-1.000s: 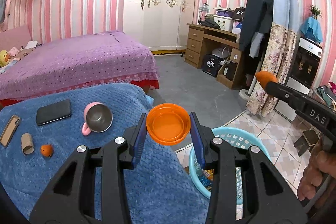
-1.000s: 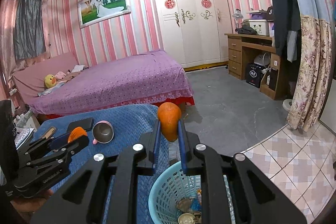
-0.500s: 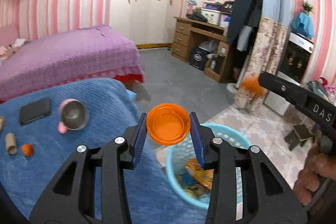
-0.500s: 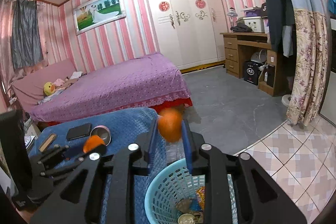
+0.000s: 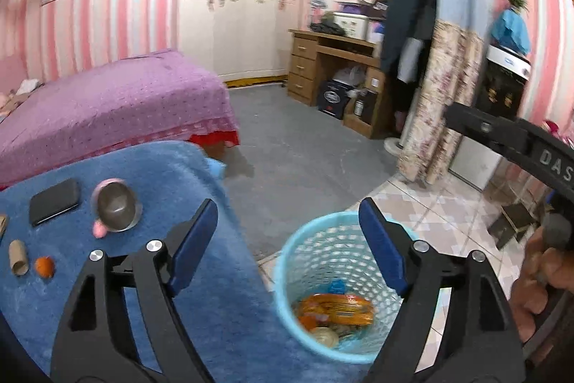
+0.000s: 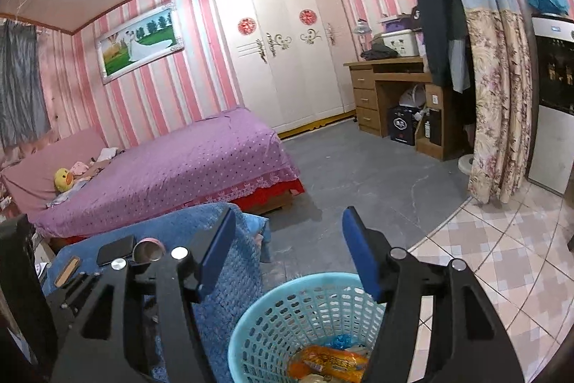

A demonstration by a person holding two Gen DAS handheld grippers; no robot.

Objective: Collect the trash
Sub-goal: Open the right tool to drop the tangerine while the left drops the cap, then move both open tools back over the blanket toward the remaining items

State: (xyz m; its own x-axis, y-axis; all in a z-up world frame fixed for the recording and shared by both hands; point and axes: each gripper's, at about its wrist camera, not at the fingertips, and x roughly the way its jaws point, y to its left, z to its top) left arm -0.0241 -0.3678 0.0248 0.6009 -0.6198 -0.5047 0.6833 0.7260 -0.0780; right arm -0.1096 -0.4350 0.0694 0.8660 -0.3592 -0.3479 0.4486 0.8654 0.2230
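Left wrist view: on the blue-covered counter (image 5: 118,297) at the far left lie a cardboard roll (image 5: 18,257) and a small orange scrap (image 5: 45,266), well apart from the left tool (image 5: 288,239), with a dark phone (image 5: 53,201) and a tipped metal cup (image 5: 116,210) behind them. The left tool stands wide with nothing between its blue pads, and the turquoise basket (image 5: 315,239) sits on the floor right under it — orange wrappers (image 5: 337,307) and a round lid lie in its bottom. At the right edge the right tool's black arm and the hand (image 5: 541,293) holding it are cut off by the frame.

Right wrist view: the right tool (image 6: 287,250) is also wide and empty, over the same basket (image 6: 272,314).

A second ago the left tool clamped an orange lid and the right one pinched an orange fruit; both sets of jaws have just been opening, and neither thing is between them now. The fruit may be the orange blur among the wrappers, but I cannot tell it from them. The basket's near side is hidden behind the tool bodies in both views.
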